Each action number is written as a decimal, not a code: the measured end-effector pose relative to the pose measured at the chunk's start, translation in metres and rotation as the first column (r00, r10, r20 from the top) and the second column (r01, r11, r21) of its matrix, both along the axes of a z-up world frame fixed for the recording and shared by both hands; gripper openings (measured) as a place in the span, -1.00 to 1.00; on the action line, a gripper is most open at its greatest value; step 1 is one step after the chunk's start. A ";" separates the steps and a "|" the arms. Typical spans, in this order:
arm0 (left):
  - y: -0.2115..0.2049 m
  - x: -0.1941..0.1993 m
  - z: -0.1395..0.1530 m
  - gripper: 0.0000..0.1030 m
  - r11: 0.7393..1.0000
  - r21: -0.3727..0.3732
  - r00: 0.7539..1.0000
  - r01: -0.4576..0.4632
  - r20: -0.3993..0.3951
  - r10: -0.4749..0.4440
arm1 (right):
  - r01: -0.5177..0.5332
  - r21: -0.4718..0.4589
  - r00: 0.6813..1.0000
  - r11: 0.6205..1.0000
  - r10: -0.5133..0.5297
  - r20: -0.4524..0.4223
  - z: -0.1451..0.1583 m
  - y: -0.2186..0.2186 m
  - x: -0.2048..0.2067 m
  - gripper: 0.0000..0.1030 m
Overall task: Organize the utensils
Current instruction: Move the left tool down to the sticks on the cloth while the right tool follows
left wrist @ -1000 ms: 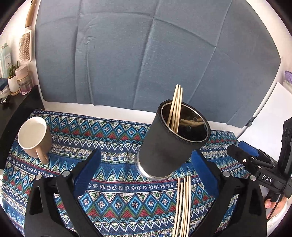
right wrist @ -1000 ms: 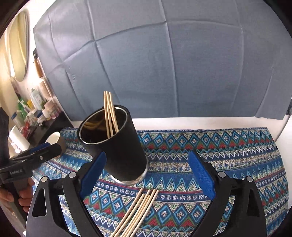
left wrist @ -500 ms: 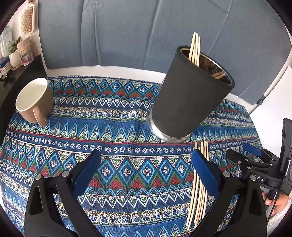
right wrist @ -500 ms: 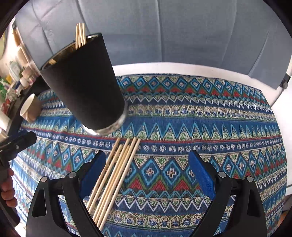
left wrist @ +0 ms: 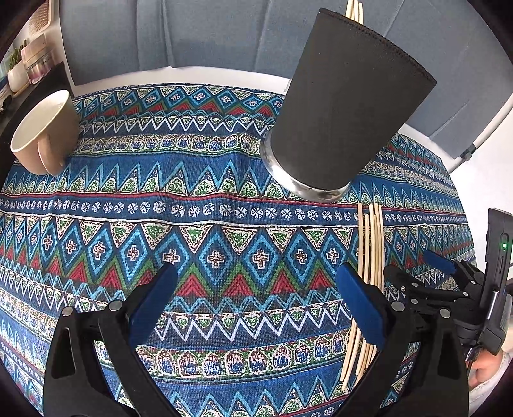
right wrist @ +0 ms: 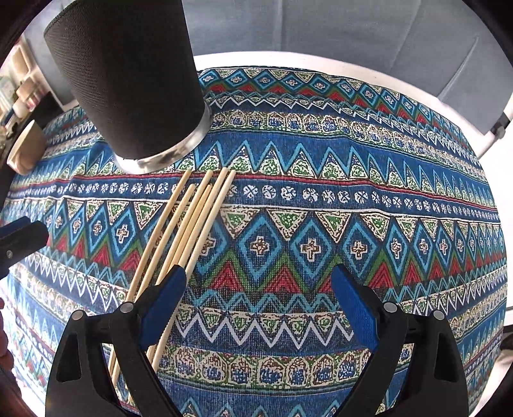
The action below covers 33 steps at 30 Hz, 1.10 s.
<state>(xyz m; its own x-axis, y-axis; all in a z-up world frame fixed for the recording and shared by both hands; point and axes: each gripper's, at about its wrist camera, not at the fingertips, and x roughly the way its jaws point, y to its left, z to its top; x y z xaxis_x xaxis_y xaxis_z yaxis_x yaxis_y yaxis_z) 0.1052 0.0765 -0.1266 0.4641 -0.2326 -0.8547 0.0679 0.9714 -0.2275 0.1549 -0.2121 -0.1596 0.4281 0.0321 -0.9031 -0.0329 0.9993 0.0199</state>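
A black sleeved metal holder cup [left wrist: 346, 106] stands on the patterned cloth with a few chopstick tips [left wrist: 354, 11] showing above its rim. It also shows in the right wrist view [right wrist: 128, 77]. Several wooden chopsticks [right wrist: 186, 231] lie flat on the cloth just in front of the cup; in the left wrist view these loose chopsticks [left wrist: 372, 250] run under my right fingertip. My left gripper [left wrist: 256, 304] is open and empty, low over the cloth. My right gripper [right wrist: 258, 303] is open and empty, its left fingertip [right wrist: 166, 295] over the loose chopsticks.
A beige mug [left wrist: 41, 134] stands at the cloth's left edge. The patterned cloth [right wrist: 320, 208] covers the table. A grey-blue backdrop stands behind. Jars and bottles [left wrist: 29, 61] sit on a dark shelf at far left. The right gripper's body [left wrist: 449, 288] shows beside the chopsticks.
Both grippers have dropped lower and moved closer to the cloth. The cup now looms above both cameras and the loose chopsticks are nearer the right gripper's fingers.
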 end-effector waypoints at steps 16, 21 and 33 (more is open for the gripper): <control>-0.036 0.009 -0.013 0.88 0.997 0.036 0.997 0.064 -0.047 -0.062 | 0.046 -0.028 0.996 0.999 -0.048 -0.072 -0.009 0.016 0.027 0.77; -0.026 0.011 -0.015 0.88 1.000 0.010 0.997 0.026 -0.067 -0.025 | 0.079 -0.012 0.991 0.997 -0.080 -0.111 -0.022 0.015 0.027 0.82; -0.052 0.018 -0.033 0.88 0.999 -0.006 0.989 0.042 -0.142 -0.043 | 0.114 -0.003 0.984 0.993 -0.113 -0.140 -0.025 -0.029 0.014 0.82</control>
